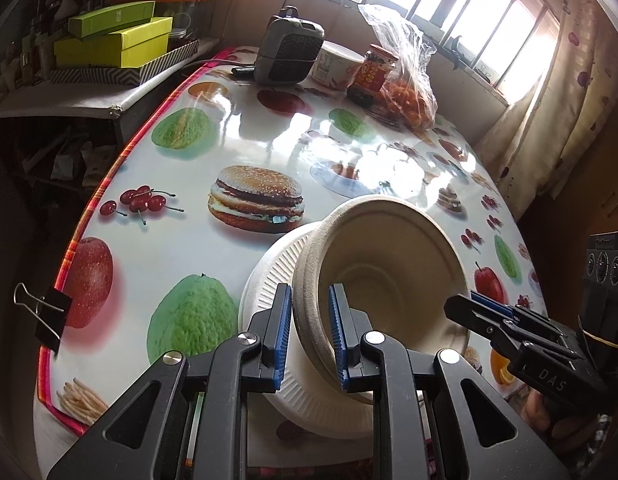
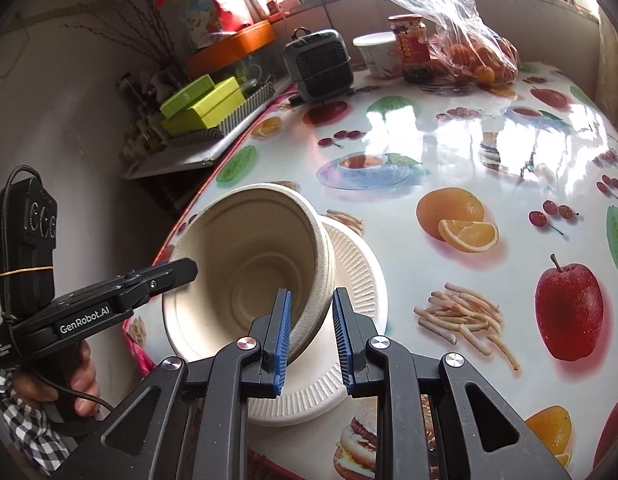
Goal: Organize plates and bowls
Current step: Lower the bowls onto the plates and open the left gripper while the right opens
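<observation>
Table (image 1: 237, 128), glossy food-print cover: white plate (image 1: 269, 280) near edge; heater (image 1: 289, 50), tub (image 1: 335, 64), jar (image 1: 373, 74), bagged oranges (image 1: 409, 100) at far end.

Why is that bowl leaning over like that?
The beige bowl sits tilted on the white ribbed plate, not flat. Both hand-held grippers, left and right, straddle opposite sides of its rim.

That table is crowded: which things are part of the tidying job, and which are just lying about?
Part of the job:
- beige bowls, nested, tilted
- white ribbed plate beneath them
- left gripper and right gripper, each straddling the bowl rim

Just lying about:
- small heater
- white tub
- red-labelled jar
- bag of oranges
- green boxes
- binder clip
</observation>
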